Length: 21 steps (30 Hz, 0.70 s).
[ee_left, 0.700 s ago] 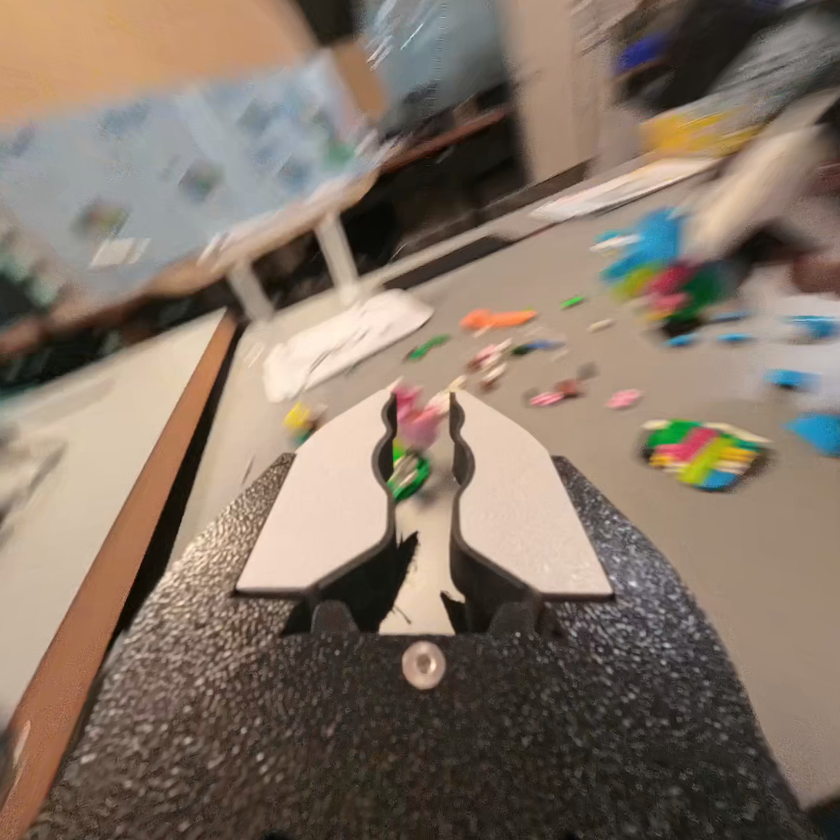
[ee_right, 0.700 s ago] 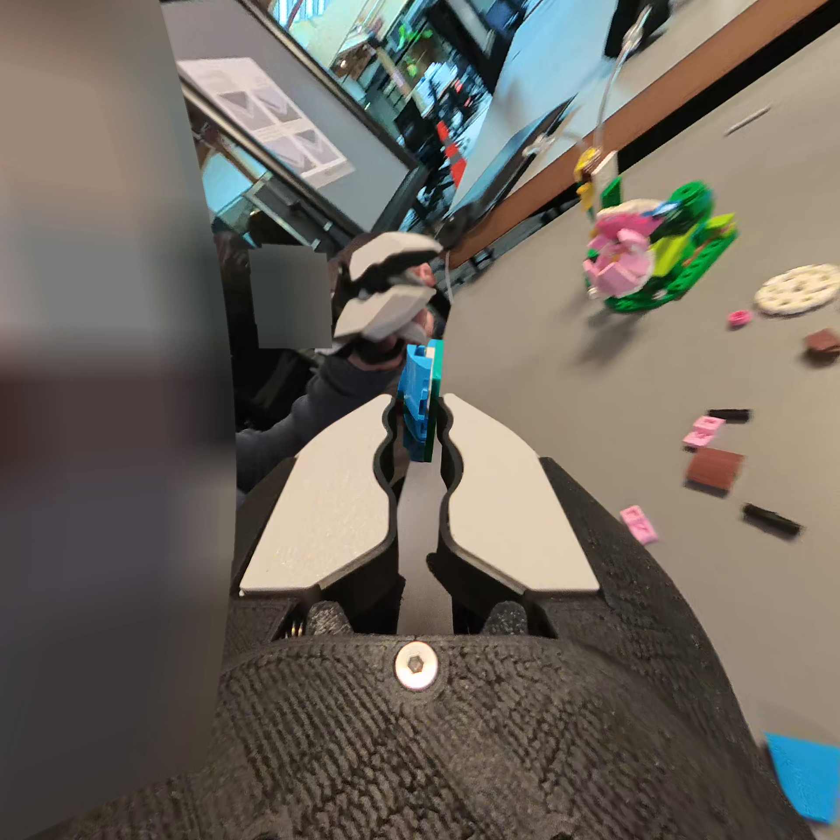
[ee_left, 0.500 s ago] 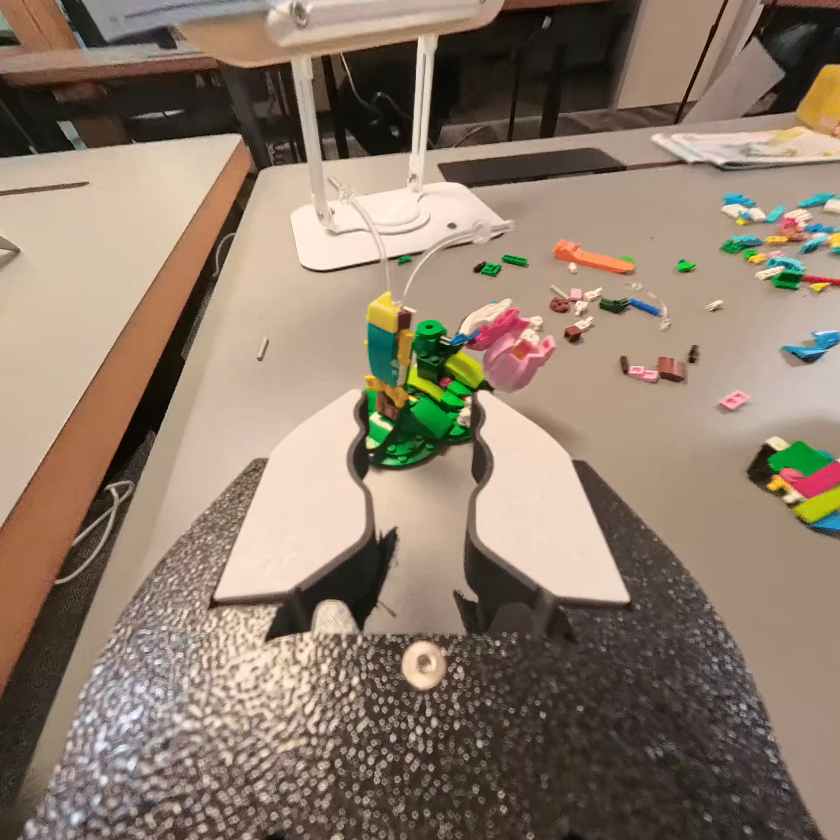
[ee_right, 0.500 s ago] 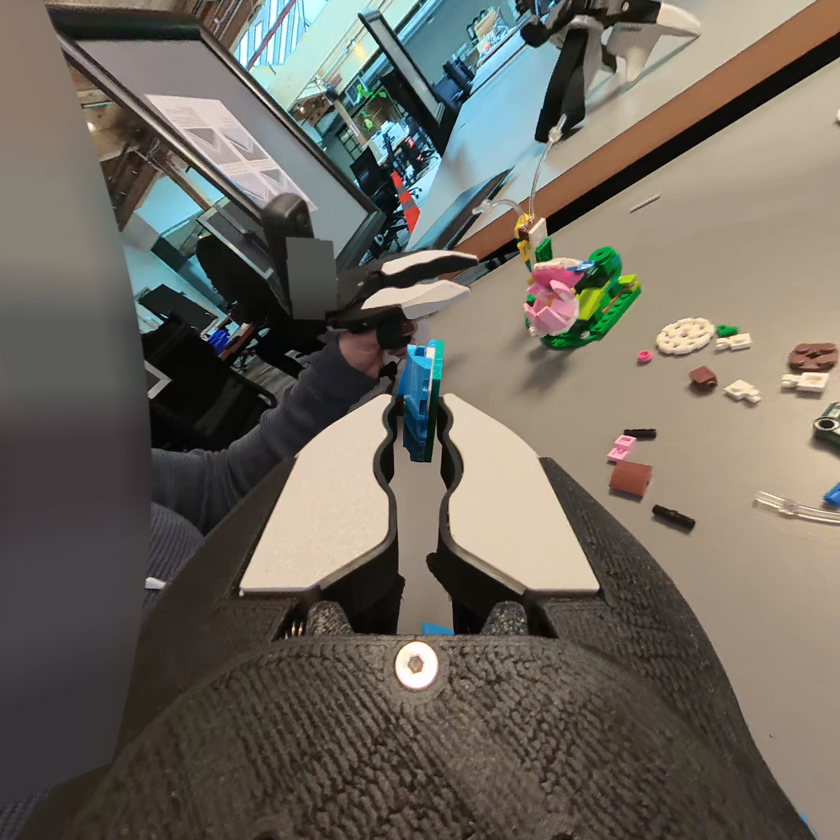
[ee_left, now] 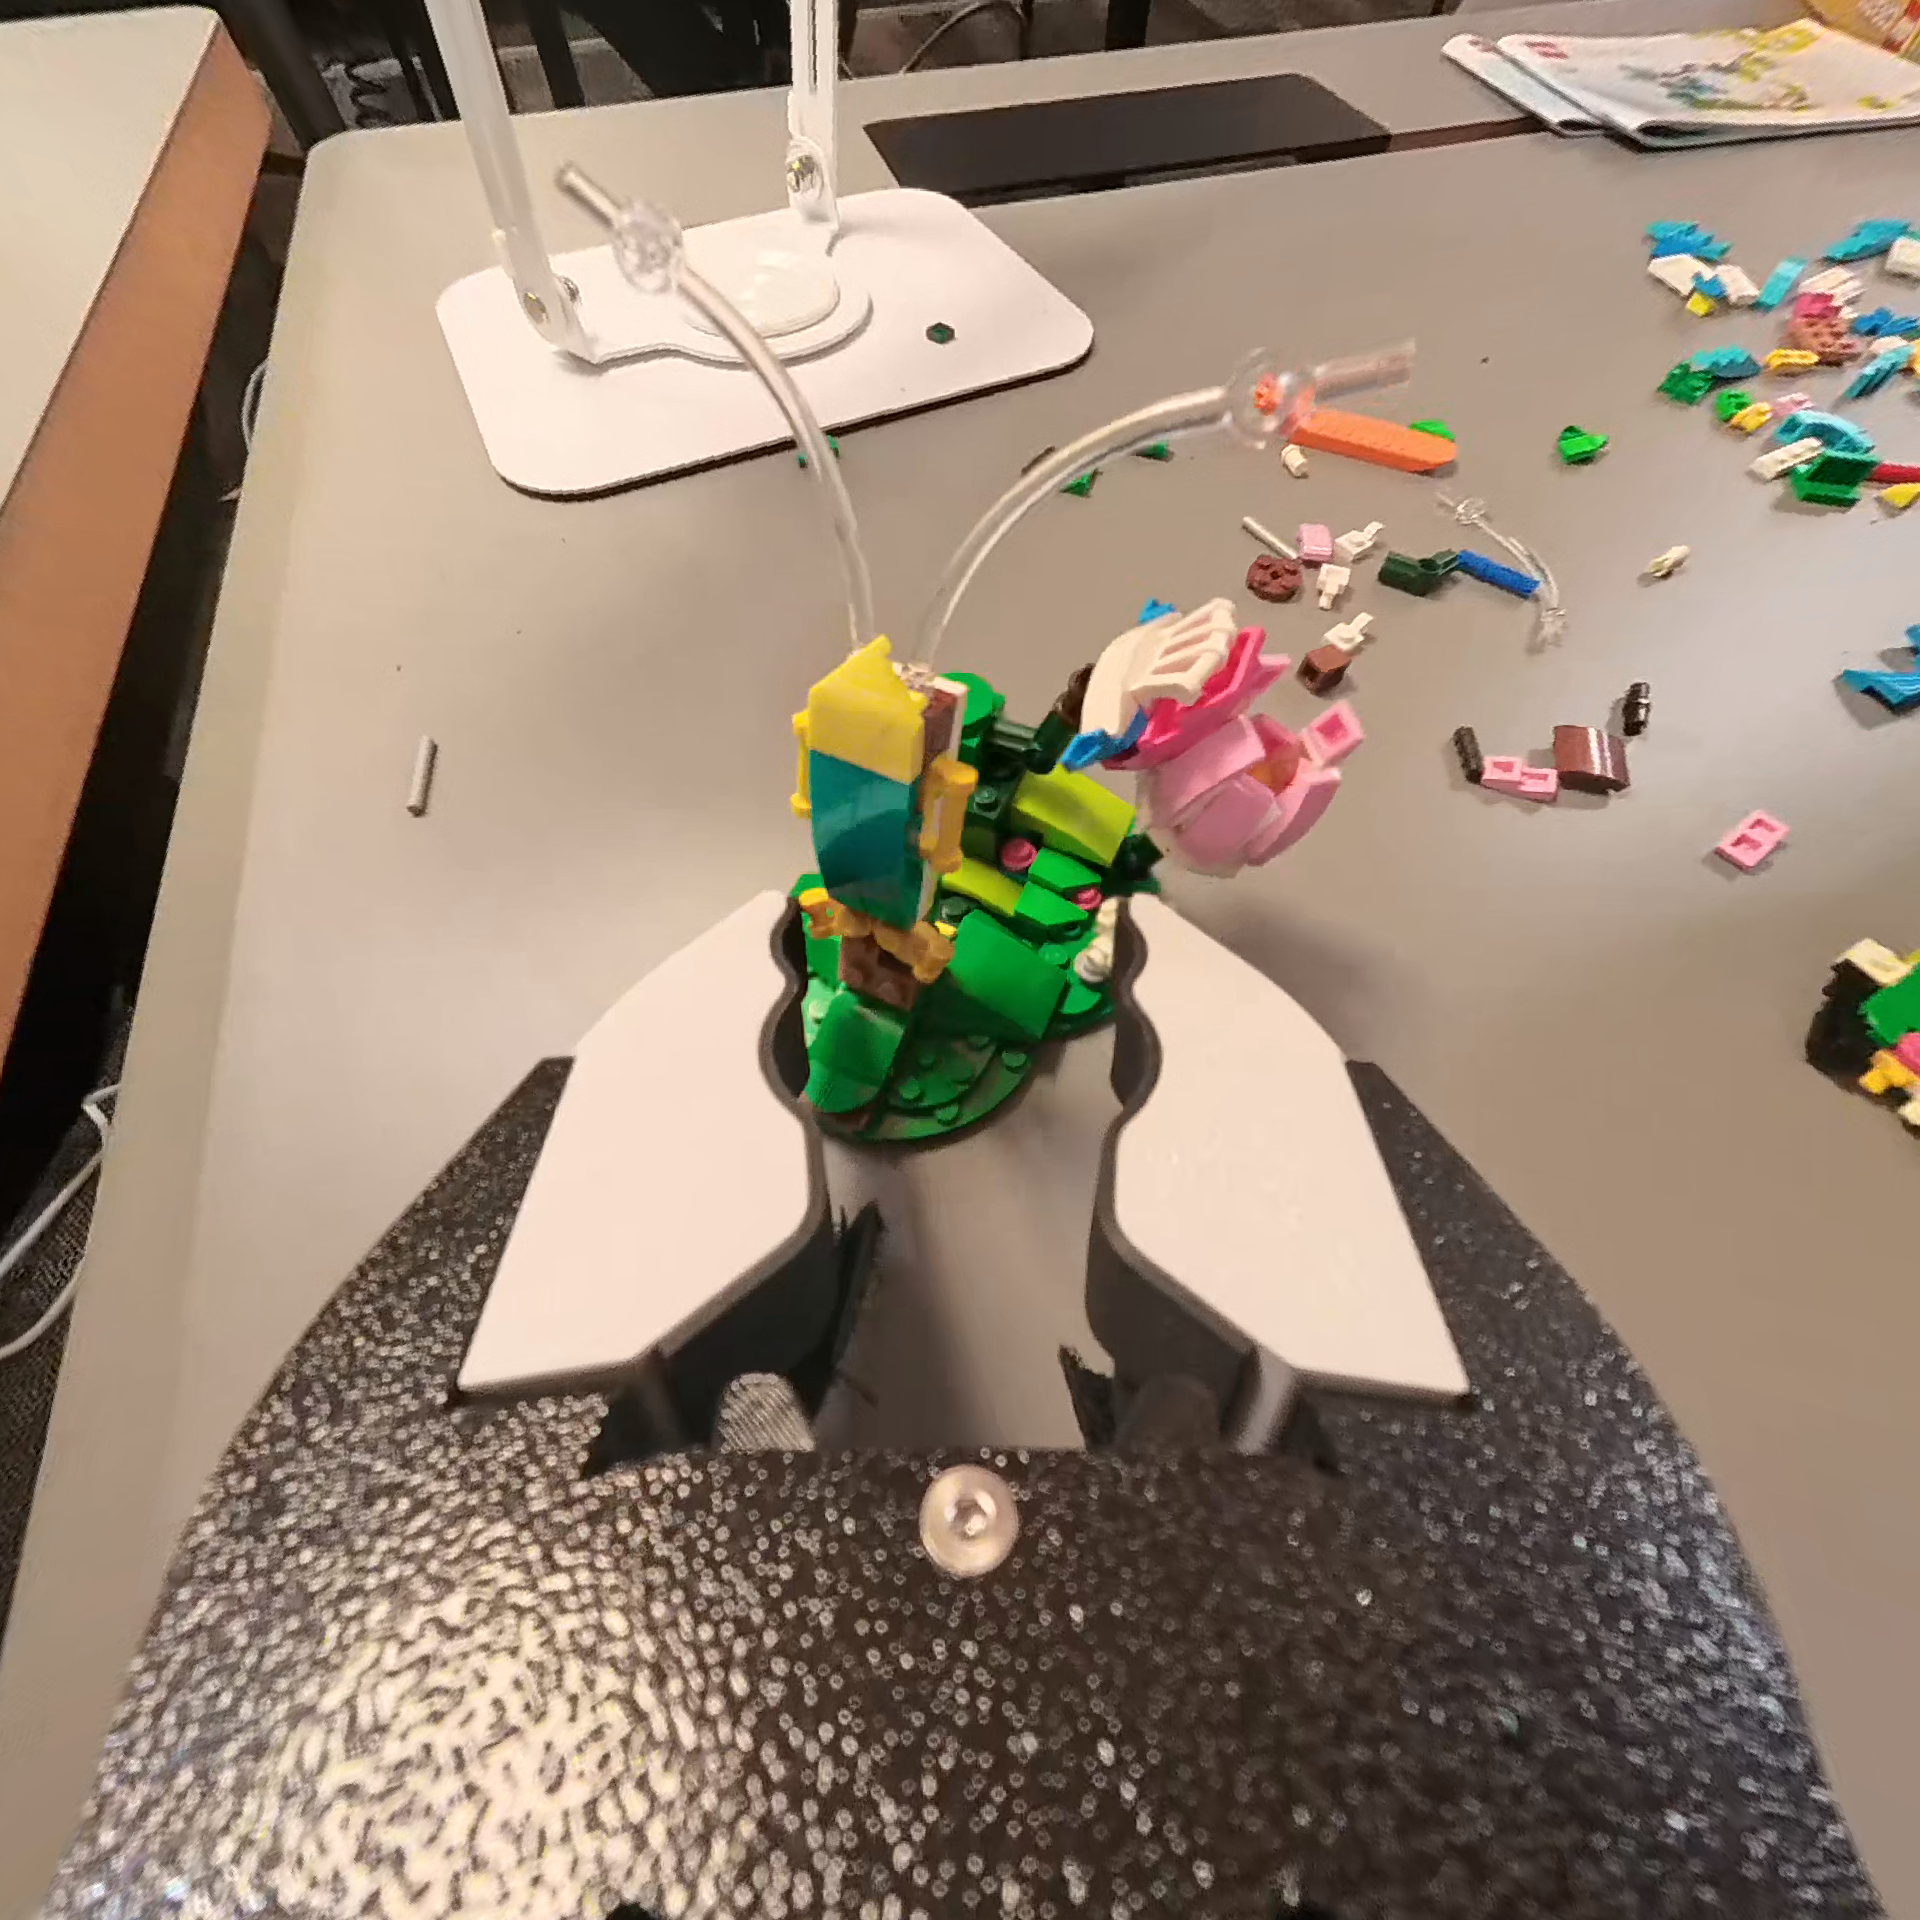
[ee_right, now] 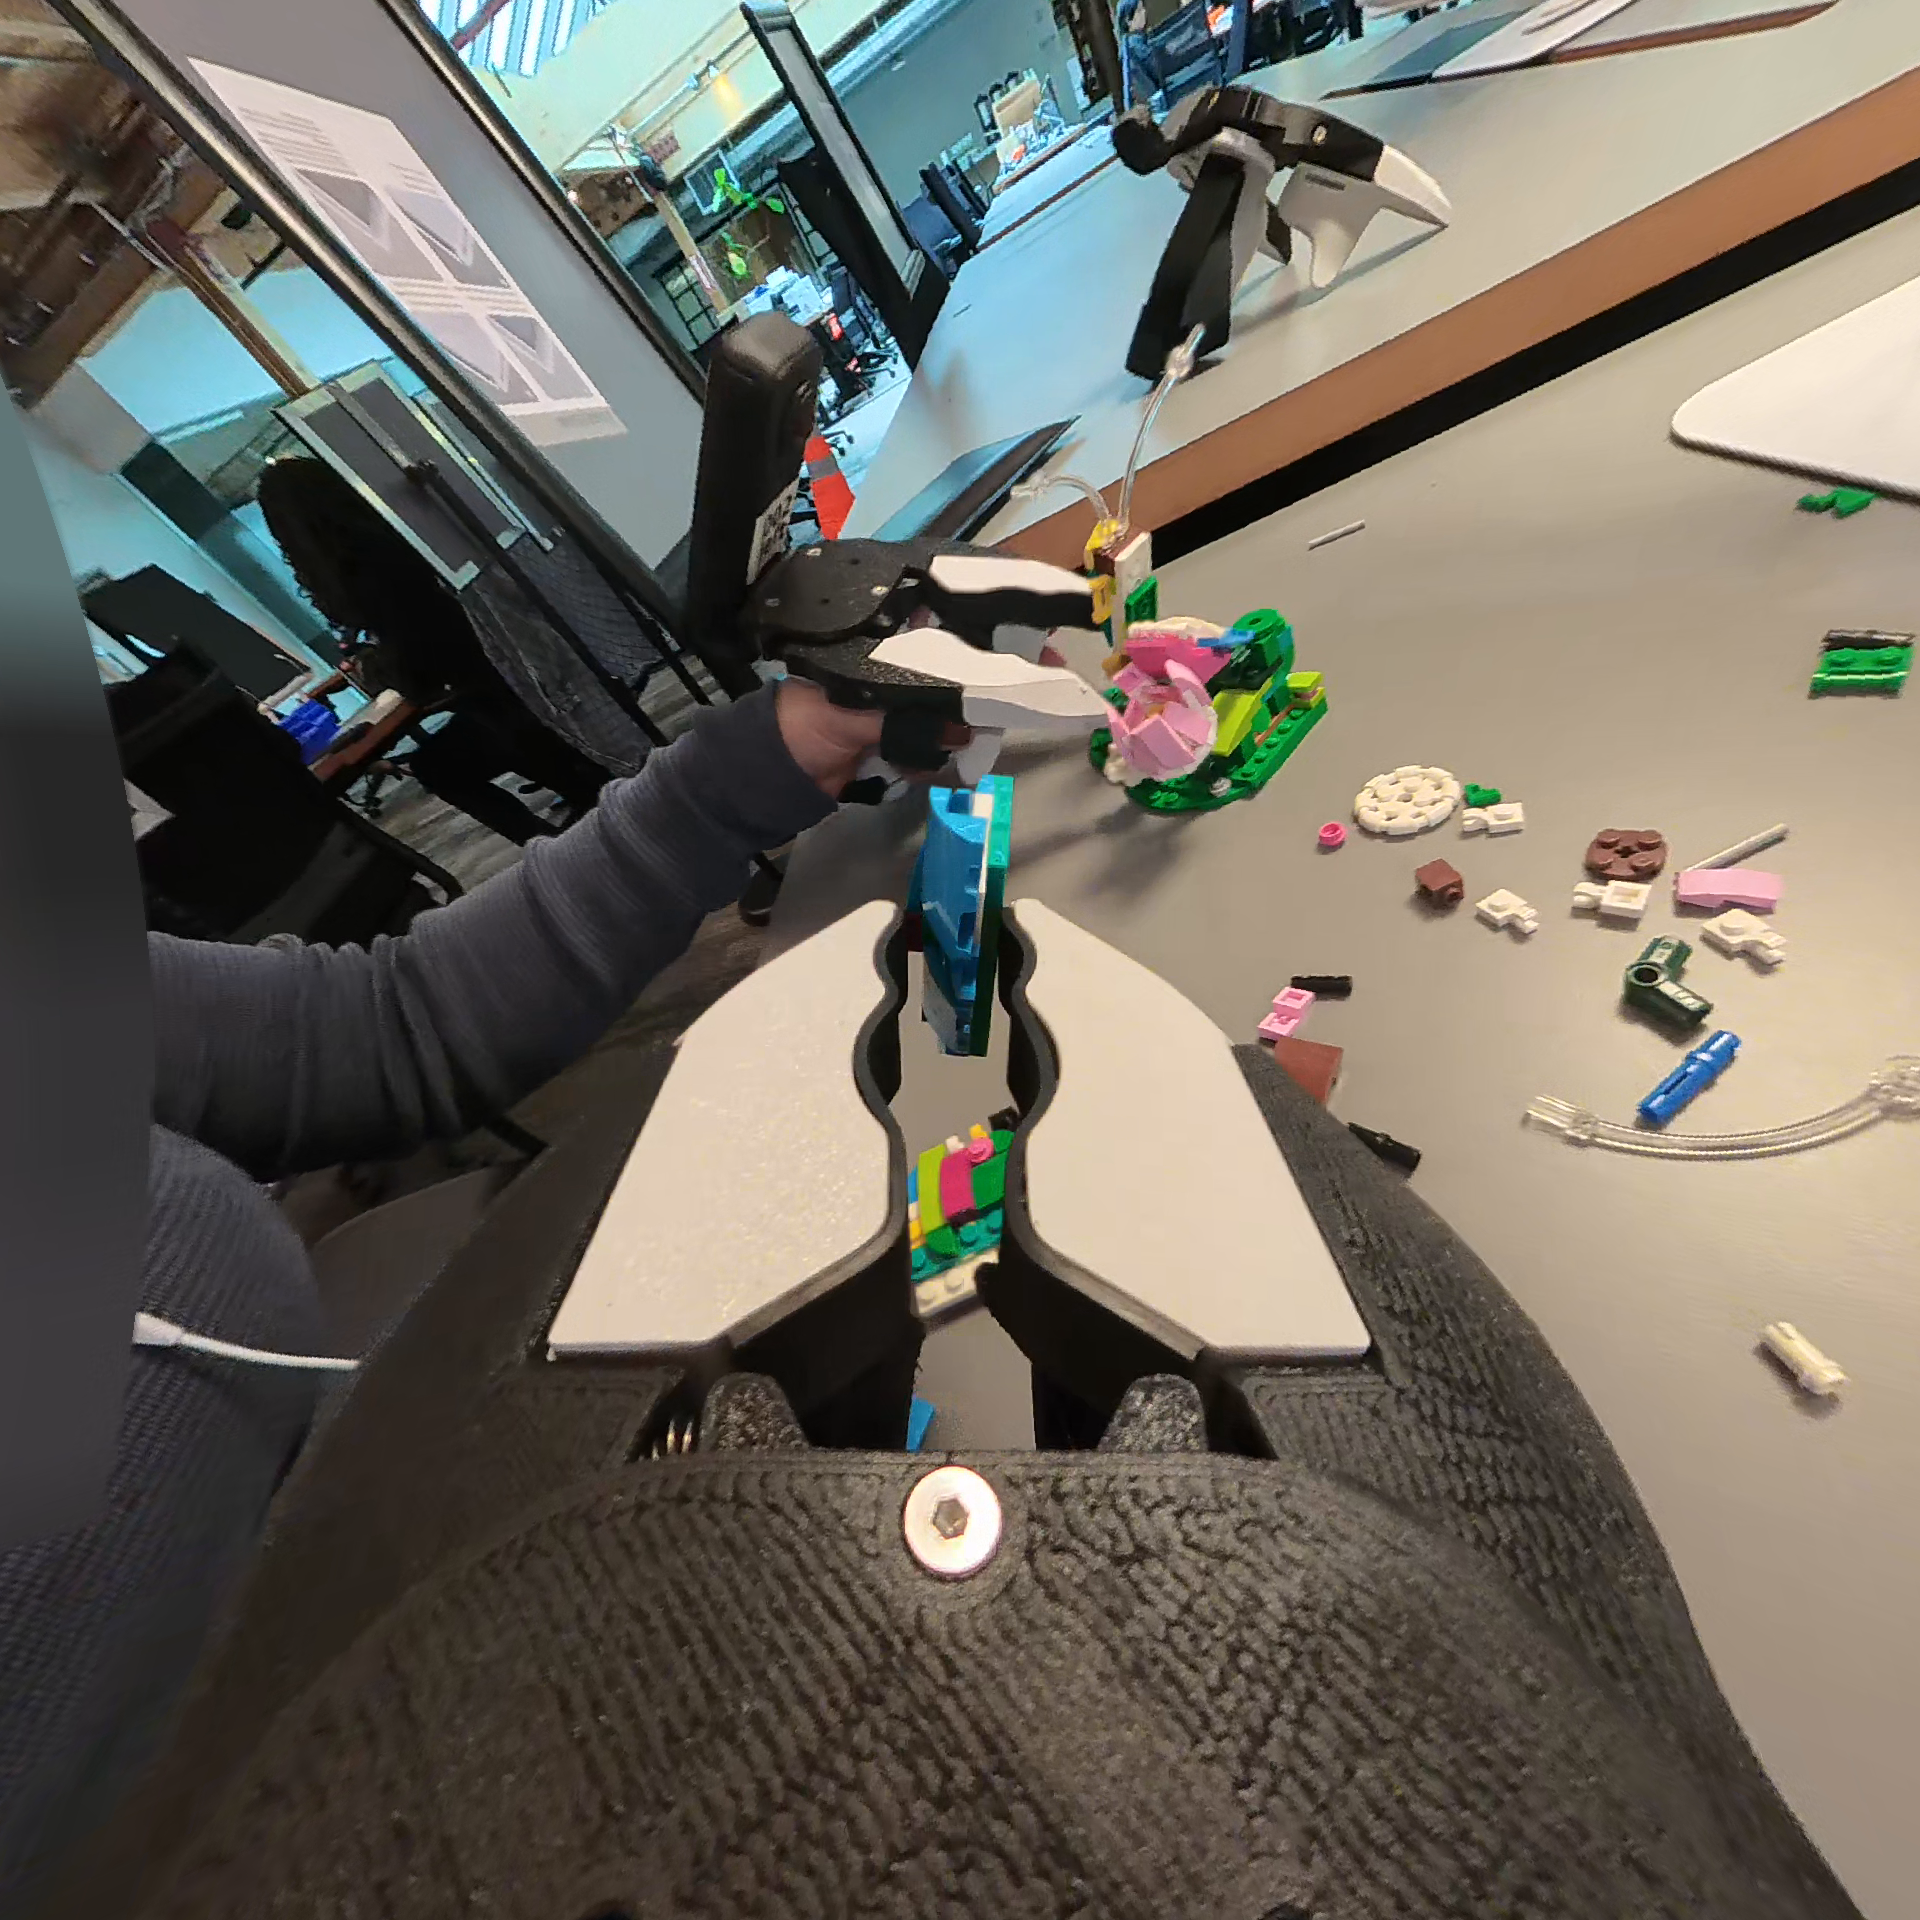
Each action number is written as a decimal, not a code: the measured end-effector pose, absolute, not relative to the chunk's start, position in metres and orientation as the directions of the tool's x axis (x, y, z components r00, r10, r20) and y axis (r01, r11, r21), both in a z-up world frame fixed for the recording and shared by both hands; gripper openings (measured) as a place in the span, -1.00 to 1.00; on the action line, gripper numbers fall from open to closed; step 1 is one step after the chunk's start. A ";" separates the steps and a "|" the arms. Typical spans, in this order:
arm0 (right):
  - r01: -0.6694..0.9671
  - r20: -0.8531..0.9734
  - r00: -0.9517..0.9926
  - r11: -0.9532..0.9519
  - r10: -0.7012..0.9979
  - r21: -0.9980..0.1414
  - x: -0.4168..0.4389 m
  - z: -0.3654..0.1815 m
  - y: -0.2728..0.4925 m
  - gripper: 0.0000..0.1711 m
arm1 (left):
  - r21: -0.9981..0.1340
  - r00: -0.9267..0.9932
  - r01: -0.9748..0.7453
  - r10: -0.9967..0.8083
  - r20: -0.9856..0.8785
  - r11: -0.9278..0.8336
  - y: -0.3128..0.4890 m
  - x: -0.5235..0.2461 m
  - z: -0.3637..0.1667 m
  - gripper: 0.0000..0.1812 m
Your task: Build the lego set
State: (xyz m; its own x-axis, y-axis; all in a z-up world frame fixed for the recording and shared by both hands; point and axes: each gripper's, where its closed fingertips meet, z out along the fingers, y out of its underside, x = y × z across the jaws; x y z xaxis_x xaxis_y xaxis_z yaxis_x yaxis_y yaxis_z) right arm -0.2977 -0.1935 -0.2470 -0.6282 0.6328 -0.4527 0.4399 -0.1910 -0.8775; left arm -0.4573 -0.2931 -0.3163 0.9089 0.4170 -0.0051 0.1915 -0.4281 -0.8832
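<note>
Grey table [ee_left: 436, 623], glass partitions [ee_right: 343, 343], office chairs [ee_right: 758, 468].

**Grey table, lego spread**

Grey table [ee_left: 416, 582] carries green-base flower build [ee_left: 966, 935] near middle, white lamp base [ee_left: 758, 343] behind it, booklet [ee_left: 1683, 73] at far right corner. Loose bricks [ee_left: 1808, 343] scattered to the right, orange piece [ee_left: 1371, 438] and pink plates [ee_left: 1519, 777] incl.
</note>
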 end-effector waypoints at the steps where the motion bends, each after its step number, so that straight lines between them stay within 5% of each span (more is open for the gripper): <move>1: 0.430 -0.443 -0.625 -0.190 0.643 -0.883 -0.299 -0.247 -0.192 -0.83 | -0.881 0.907 0.198 0.420 -0.002 -0.430 -0.294 -0.455 -0.317 -0.39; 10: 0.386 -0.415 -0.620 -0.201 0.666 -0.900 -0.306 -0.252 -0.188 -0.83 | -0.860 0.934 0.270 0.333 0.126 -0.433 -0.296 -0.404 -0.318 -0.56; 18: 0.331 -0.359 -0.702 -0.164 0.615 -0.929 -0.331 -0.249 -0.210 -0.83 | -0.922 0.928 0.141 0.372 -0.004 -0.360 -0.287 -0.426 -0.306 -0.54; 21: 0.321 -0.345 -0.732 -0.149 0.588 -0.935 -0.346 -0.249 -0.224 -0.83 | -0.910 0.946 0.129 0.323 -0.005 -0.393 -0.279 -0.421 -0.310 -0.67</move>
State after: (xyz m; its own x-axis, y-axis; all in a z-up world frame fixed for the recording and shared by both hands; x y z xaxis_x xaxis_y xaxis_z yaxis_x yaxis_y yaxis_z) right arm -0.3455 -0.2235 -0.2487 -0.7320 0.5878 -0.3446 0.3208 -0.1488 -0.9354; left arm -0.4208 -0.2791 -0.3100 0.9464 0.3229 -0.0053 0.1290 -0.3929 -0.9105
